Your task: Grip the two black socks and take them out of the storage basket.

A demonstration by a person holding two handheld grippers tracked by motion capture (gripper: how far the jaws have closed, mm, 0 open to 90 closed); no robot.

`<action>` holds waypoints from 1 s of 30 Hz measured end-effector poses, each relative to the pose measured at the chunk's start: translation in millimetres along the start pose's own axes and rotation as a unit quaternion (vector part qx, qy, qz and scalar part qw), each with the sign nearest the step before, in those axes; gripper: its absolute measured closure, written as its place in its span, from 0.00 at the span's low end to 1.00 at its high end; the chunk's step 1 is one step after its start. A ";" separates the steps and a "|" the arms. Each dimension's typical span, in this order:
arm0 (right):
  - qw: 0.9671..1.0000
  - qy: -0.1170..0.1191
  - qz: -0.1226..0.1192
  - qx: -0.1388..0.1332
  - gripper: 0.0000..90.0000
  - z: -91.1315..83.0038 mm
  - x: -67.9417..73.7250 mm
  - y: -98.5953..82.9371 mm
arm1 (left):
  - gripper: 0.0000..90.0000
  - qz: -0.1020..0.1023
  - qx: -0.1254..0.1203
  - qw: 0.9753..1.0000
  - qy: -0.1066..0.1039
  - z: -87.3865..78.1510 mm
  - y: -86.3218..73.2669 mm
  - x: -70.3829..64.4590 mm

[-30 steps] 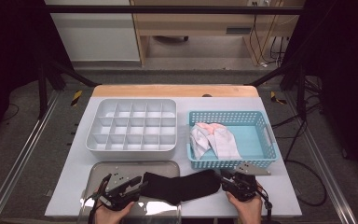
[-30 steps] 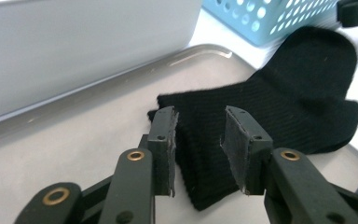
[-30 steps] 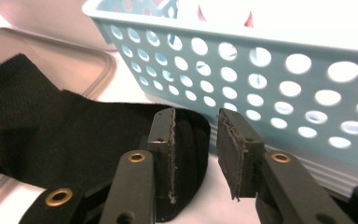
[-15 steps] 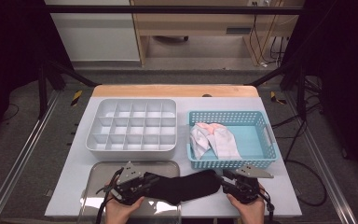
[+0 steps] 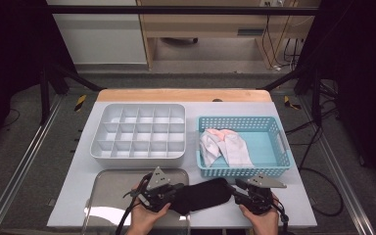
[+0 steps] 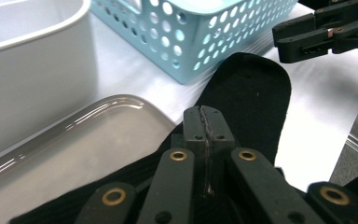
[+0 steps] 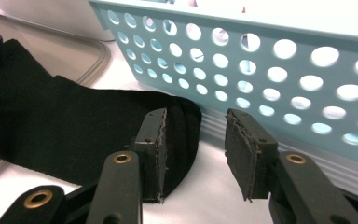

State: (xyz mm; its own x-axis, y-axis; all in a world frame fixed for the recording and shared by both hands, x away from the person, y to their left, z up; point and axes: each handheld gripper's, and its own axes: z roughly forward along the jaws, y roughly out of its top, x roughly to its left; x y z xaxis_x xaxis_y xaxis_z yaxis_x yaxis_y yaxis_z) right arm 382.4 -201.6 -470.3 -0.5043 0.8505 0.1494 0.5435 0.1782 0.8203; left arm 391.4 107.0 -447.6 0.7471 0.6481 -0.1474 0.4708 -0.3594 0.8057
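High view shows my left gripper (image 5: 174, 190) pinching the black sock (image 5: 203, 195) flat on the table (image 5: 303, 188); my right gripper (image 5: 238, 188), jaws apart, waits at its toe.

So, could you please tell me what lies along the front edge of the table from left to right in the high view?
Metal tray → left tool, shut on the black sock → right tool, jaws open at the sock's other end.
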 end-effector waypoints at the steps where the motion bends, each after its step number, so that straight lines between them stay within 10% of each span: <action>1: 1.000 0.002 0.001 0.000 0.66 0.2 -0.5 -0.1 | 0.98 0.001 0.001 1.000 -0.001 2.5 0.2 -1.7; 20: 0.999 0.008 -0.003 0.039 0.71 11.7 2.8 -3.4 | 0.98 0.018 0.053 0.998 -0.023 34.0 -11.0 -10.4; 30: 0.997 0.023 0.021 0.073 0.92 19.0 1.6 -5.2 | 0.98 0.017 0.055 0.998 -0.029 38.2 -12.0 -11.7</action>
State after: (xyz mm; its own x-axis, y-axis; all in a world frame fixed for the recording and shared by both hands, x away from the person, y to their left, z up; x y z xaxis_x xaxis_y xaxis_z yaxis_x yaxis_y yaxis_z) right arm 391.5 -191.7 -484.8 -0.5073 0.8356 0.2109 0.6553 0.2150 0.7241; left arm 394.9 78.1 -477.5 0.7876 0.5959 -0.1570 0.4914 -0.4536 0.7435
